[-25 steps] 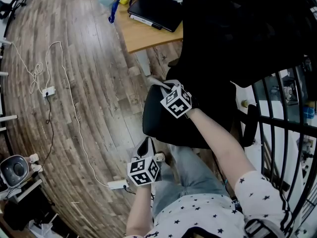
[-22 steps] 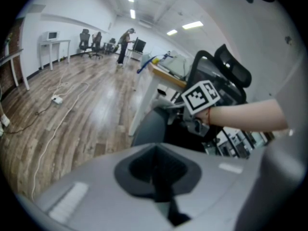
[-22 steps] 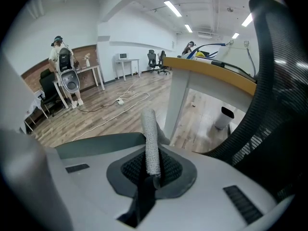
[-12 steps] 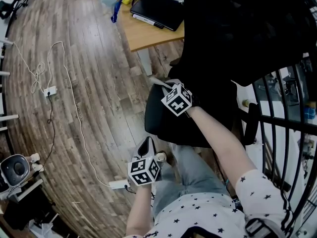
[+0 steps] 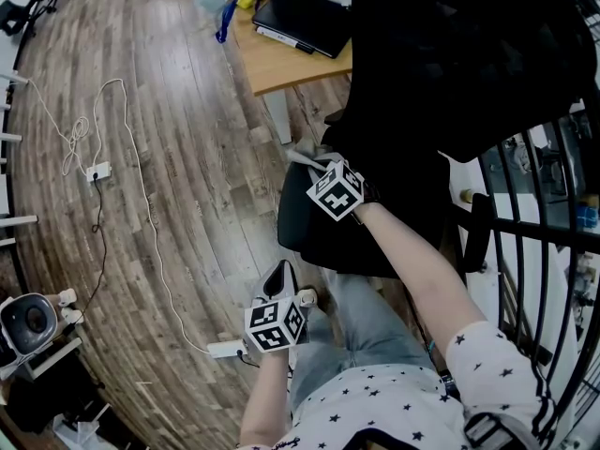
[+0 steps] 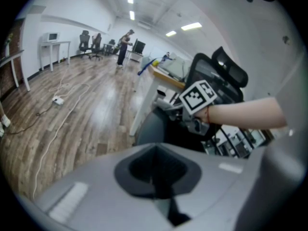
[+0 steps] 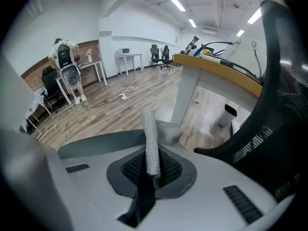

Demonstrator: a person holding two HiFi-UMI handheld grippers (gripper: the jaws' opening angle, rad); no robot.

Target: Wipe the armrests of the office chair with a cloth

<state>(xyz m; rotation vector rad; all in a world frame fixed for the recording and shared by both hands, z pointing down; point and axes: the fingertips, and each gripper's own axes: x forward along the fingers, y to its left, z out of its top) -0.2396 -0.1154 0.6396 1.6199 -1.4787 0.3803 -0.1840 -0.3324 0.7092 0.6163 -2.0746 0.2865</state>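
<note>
1. A white cable [image 5: 141,204] snakes across the wooden floor [image 5: 187,139] at the left.
2. The left gripper [image 5: 279,279] hangs low over the floor, just left of the person's leg [image 5: 366,322]. Its fingers [image 6: 139,165] are pressed together with nothing between them.
3. At the far side, a wooden counter [image 5: 281,68] carries a flat black case [image 5: 300,19].
4. The right gripper [image 5: 307,162] is at the left edge of the black office chair [image 5: 450,92]. Its fingers are pinched on a grey cloth [image 7: 152,146], which stands up out of them. Whether the cloth touches the chair cannot be told.
</note>
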